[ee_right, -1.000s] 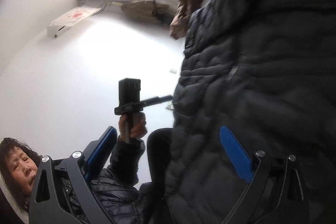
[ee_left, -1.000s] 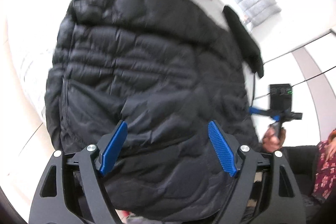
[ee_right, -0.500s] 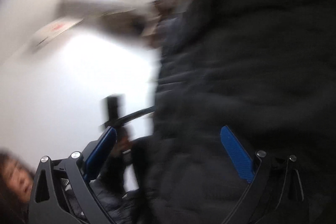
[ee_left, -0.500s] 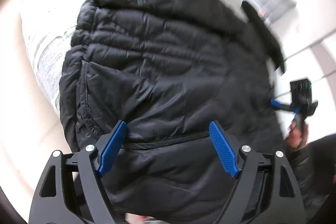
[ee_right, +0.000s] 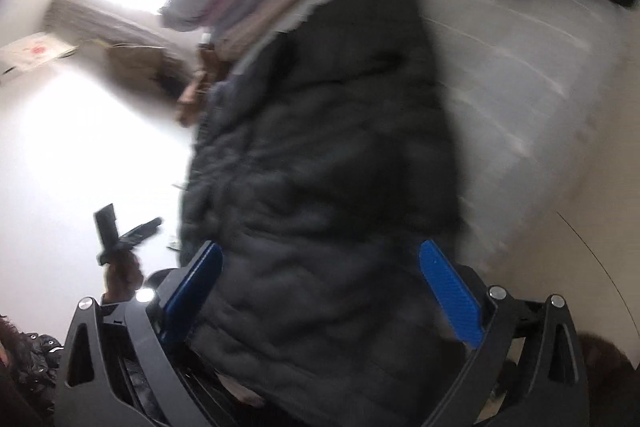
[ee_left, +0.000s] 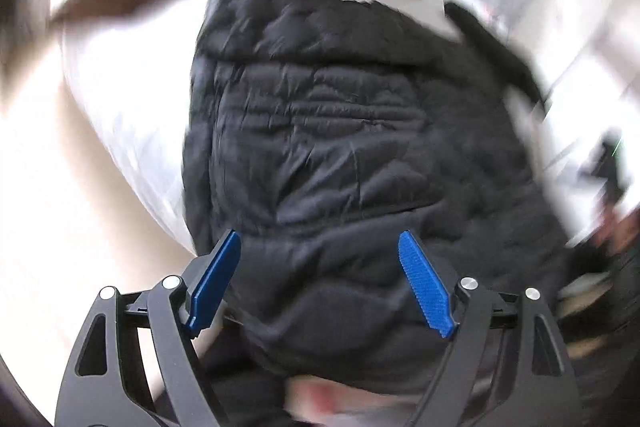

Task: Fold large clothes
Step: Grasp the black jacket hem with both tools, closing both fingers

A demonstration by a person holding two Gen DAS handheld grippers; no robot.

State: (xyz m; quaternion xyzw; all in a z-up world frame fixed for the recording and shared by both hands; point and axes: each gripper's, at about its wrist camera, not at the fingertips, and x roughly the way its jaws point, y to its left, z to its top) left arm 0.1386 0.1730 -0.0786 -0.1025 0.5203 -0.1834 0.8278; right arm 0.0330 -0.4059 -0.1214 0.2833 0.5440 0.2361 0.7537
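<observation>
Only the right wrist view shows the left claw [ee_right: 154,223], at 9 o'clock. The black puffer jacket [ee_left: 340,147] lies on a white bed [ee_left: 120,115], long axis running 6 to 12; it filled more of the frame earlier. Left claw and right claw [ee_right: 320,291] gape empty above it.

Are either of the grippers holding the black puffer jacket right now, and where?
Neither: left gripper and right gripper hover open over the black puffer jacket.
</observation>
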